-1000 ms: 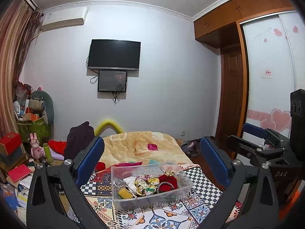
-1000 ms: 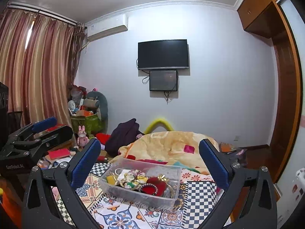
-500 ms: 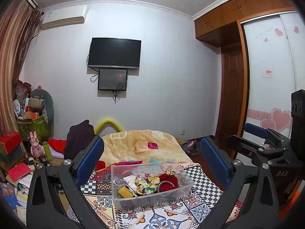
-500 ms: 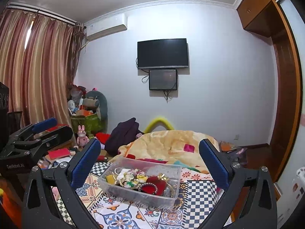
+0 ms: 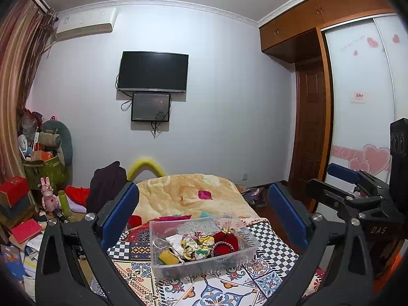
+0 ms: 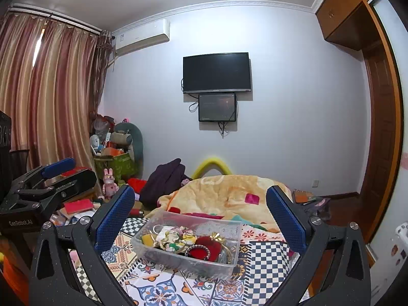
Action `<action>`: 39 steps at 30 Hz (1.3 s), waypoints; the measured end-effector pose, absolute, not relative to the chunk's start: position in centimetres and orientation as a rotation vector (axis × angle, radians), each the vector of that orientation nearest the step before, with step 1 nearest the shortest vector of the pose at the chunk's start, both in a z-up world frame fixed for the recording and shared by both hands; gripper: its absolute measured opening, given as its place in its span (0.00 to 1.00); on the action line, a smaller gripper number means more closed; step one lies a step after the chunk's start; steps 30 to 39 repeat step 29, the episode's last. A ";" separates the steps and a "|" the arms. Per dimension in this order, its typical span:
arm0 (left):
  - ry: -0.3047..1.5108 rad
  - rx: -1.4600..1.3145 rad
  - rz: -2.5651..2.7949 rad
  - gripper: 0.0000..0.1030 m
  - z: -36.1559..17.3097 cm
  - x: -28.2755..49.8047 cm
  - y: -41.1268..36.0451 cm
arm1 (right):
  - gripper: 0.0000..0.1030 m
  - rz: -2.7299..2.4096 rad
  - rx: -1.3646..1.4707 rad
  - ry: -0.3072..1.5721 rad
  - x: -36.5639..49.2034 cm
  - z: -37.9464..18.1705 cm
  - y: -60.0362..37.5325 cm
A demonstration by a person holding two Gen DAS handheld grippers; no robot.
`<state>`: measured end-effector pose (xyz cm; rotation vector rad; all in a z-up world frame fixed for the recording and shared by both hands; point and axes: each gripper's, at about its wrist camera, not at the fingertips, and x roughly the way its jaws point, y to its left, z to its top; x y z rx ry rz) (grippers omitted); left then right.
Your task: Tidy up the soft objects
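A: So, where are the soft things now?

B: They lie together in the clear plastic box (image 5: 204,244), which stands on the patterned cloth (image 5: 224,288) in front of both cameras. The box is between the two tools and below them, touched by neither.

A: And the jaws?

B: The left gripper (image 5: 204,216) has its jaws wide and holds nothing. The right gripper (image 6: 200,219) is the same: wide apart, nothing between the blue pads.

A: What is inside the box?

B: A flowered fabric scrunchie (image 5: 196,242), a red velvet pouch (image 5: 225,242) with a gold tie, a small white cloth bag (image 5: 174,241) and a yellow piece (image 5: 167,251). Under them are more small things, but I cannot tell what.

A: How will they handle?

B: I think all are very light and will flatten under the pads, so the jaws must close far. The scrunchie is best taken across its thick ring. The pouch I would take at the gathered neck, because the velvet body may slip. The box is thin and light, so I expect it slides on the cloth if a pad pushes its wall.
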<state>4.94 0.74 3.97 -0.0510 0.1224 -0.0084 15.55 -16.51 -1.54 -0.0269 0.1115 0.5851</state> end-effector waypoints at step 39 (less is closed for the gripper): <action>0.160 -0.063 -0.044 1.00 3.5 5.2 0.8 | 1.00 0.579 -0.036 0.120 15.8 -1.8 -16.7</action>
